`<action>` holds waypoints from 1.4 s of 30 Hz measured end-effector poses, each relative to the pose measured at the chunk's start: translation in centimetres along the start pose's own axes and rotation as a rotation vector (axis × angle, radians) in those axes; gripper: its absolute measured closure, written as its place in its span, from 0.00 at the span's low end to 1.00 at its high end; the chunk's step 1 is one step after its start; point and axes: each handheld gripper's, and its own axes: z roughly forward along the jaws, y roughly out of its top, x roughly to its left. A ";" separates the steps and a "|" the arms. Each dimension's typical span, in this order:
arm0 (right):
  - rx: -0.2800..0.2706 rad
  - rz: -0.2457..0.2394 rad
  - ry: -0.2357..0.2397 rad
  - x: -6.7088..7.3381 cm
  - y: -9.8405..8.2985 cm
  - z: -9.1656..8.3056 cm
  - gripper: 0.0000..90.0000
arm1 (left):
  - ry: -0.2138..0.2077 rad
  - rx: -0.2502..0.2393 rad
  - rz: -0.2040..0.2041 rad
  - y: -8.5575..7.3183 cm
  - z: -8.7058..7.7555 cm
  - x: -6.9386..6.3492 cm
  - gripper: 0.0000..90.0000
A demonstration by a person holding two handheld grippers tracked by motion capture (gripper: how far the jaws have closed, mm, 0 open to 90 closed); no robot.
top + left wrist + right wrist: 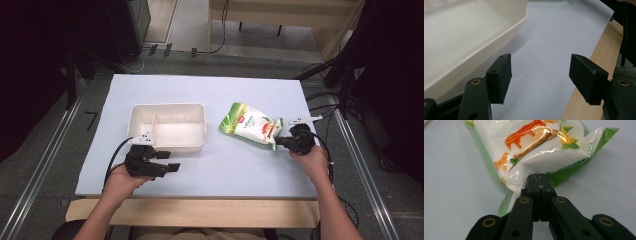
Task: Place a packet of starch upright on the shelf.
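A green and white snack bag (250, 125) lies flat on the white table sheet, right of centre. My right gripper (281, 143) sits at the bag's near right end, its jaws pressed together on the bag's (536, 147) sealed green edge, as the right gripper (539, 179) view shows up close. My left gripper (169, 161) rests low on the sheet just in front of the cream tray (195, 111), jaws pointing right. Its fingers stand wide apart in the left gripper (544, 77) view, with bare sheet between them.
The cream tray (499, 32) has a divider and holds nothing. The sheet's near edge meets a wooden table strip (584, 100) close to my left gripper. Dark stands and cables flank the table on both sides.
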 end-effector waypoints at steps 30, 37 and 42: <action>-0.088 -0.060 0.032 3.1 3.1 0.6 1.00 | 0.034 -0.002 -0.028 -0.9 -0.7 0.3 0.39; -0.088 -0.017 -0.012 0.4 5.5 2.0 1.00 | 0.026 -0.024 -0.048 -1.3 -1.3 0.0 0.39; -0.075 -0.004 -0.035 -1.5 6.0 2.8 1.00 | 0.025 -0.025 -0.055 -1.4 -1.4 0.0 0.39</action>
